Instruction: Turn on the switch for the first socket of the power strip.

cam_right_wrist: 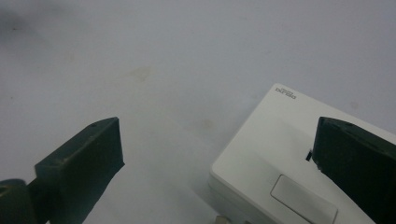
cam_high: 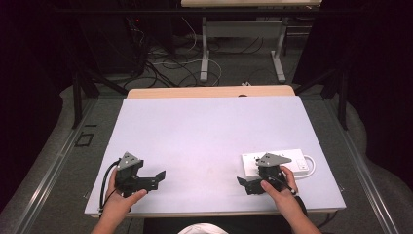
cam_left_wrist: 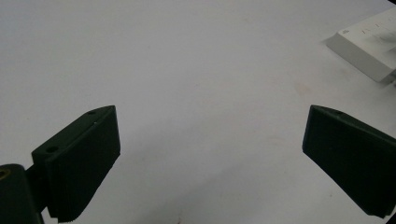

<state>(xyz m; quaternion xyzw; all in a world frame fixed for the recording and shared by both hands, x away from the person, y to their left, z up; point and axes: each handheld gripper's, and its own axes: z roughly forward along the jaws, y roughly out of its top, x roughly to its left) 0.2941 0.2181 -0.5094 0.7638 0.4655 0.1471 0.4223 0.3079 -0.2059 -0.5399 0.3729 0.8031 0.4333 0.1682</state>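
Note:
A white power strip (cam_high: 298, 159) lies flat near the front right of the white table top (cam_high: 204, 131). My right gripper (cam_high: 246, 184), held in a hand, sits at the strip's left end and points left. In the right gripper view the right gripper (cam_right_wrist: 217, 123) is open; its right jaw hangs over the power strip (cam_right_wrist: 275, 149), and nothing is between the jaws. My left gripper (cam_high: 155, 179) rests at the front left and points right. The left gripper (cam_left_wrist: 212, 112) is open over bare table, with the power strip (cam_left_wrist: 369, 42) farther off at the upper right.
The strip's white cord (cam_high: 313, 168) loops at its right end. A wooden edge (cam_high: 209, 92) runs along the table's back. Beyond it are the metal legs of another table (cam_high: 205, 53) and loose cables (cam_high: 160, 68) on the floor. Dark curtains stand at both sides.

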